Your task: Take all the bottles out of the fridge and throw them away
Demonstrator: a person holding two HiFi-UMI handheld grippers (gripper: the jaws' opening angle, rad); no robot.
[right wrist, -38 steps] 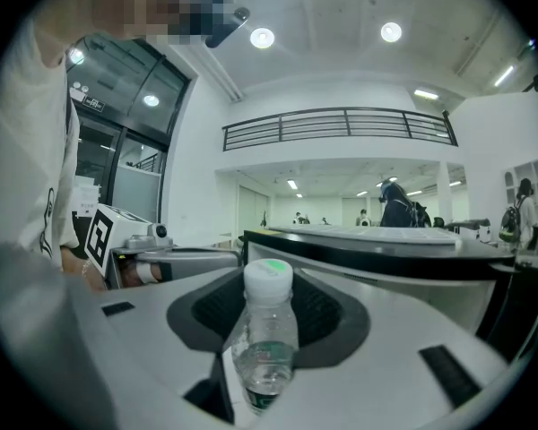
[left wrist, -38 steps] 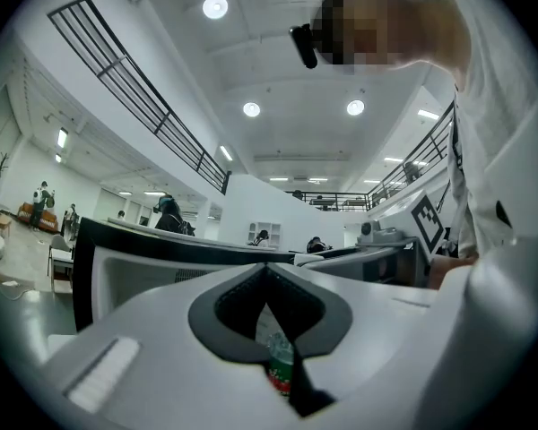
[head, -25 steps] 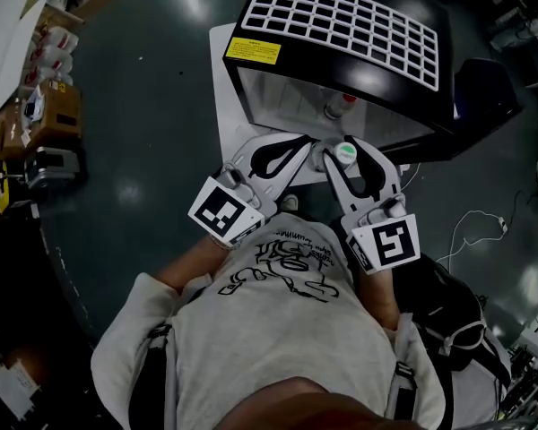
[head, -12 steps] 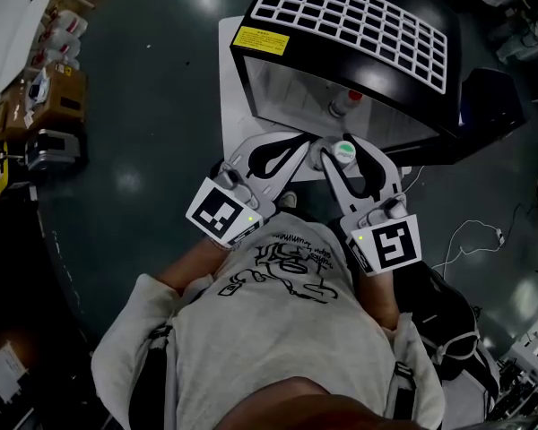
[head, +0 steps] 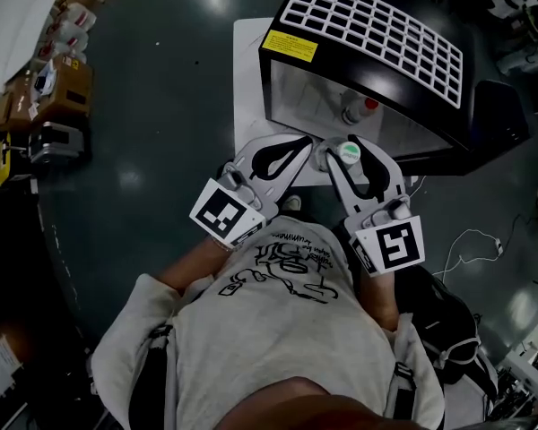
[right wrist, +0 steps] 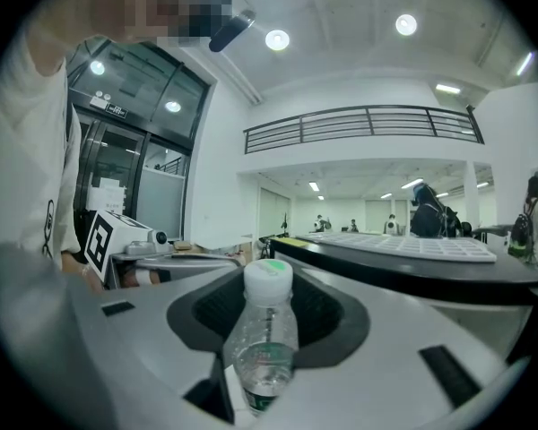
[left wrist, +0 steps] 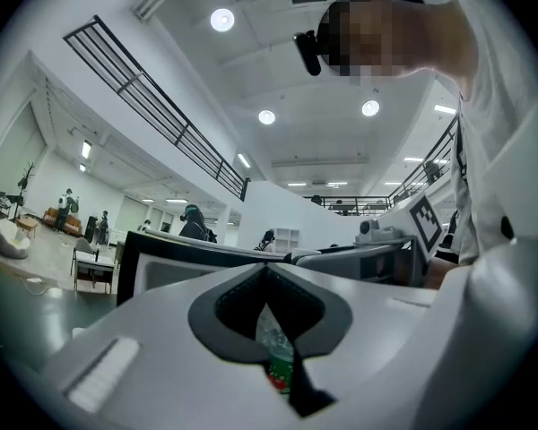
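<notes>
Inside the fridge, one red-capped bottle; right gripper clamps one white-capped bottle.

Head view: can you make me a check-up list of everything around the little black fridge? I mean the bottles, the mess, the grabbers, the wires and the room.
Surface: a white board lies under the black fridge, bare where it shows.
Job's things: a red-capped bottle is inside the fridge; a white-capped bottle is out in front of it.
Clutter: boxes on the floor at the left; a black bag at the lower right.
Grippers: the right gripper is shut on the white-capped bottle; the left gripper has its jaws together and seems to hold nothing.
Cables: a white cable lies loose on the floor at the right.
Surroundings: a dark shiny floor; the gripper views show a big lit hall with people far off.
</notes>
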